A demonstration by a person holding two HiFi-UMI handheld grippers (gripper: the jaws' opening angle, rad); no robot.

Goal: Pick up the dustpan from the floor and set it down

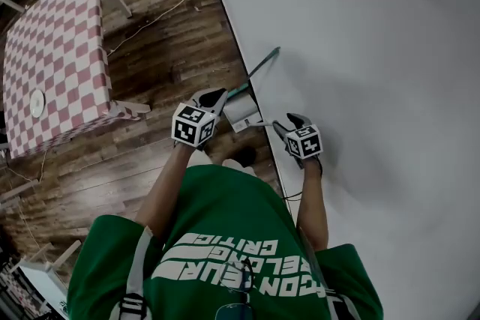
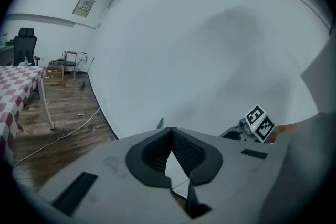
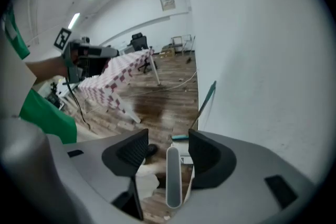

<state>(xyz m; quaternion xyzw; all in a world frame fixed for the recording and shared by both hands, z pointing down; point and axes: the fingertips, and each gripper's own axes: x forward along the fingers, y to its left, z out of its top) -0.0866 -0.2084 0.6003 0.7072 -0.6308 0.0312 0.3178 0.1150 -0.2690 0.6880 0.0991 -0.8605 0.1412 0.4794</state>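
The white dustpan [image 1: 241,114] stands on the wooden floor at the foot of the white wall [image 1: 360,49]. Its pale handle [image 3: 173,176] rises between the jaws of my right gripper [image 3: 168,139], with a gap on each side, so the jaws are open around it. In the head view the right gripper [image 1: 287,124] is just right of the pan. My left gripper [image 1: 215,96] hovers to the pan's left; its pads meet at the tips in the left gripper view [image 2: 171,131], shut with nothing in them. A teal-handled broom [image 1: 262,64] leans on the wall behind the pan.
A table with a red-and-white checked cloth [image 1: 52,56] stands at the left and bears a white plate [image 1: 37,103]. A cable [image 1: 157,15] trails over the floorboards. My dark shoe [image 1: 241,156] is close under the pan. The wall closes off the right side.
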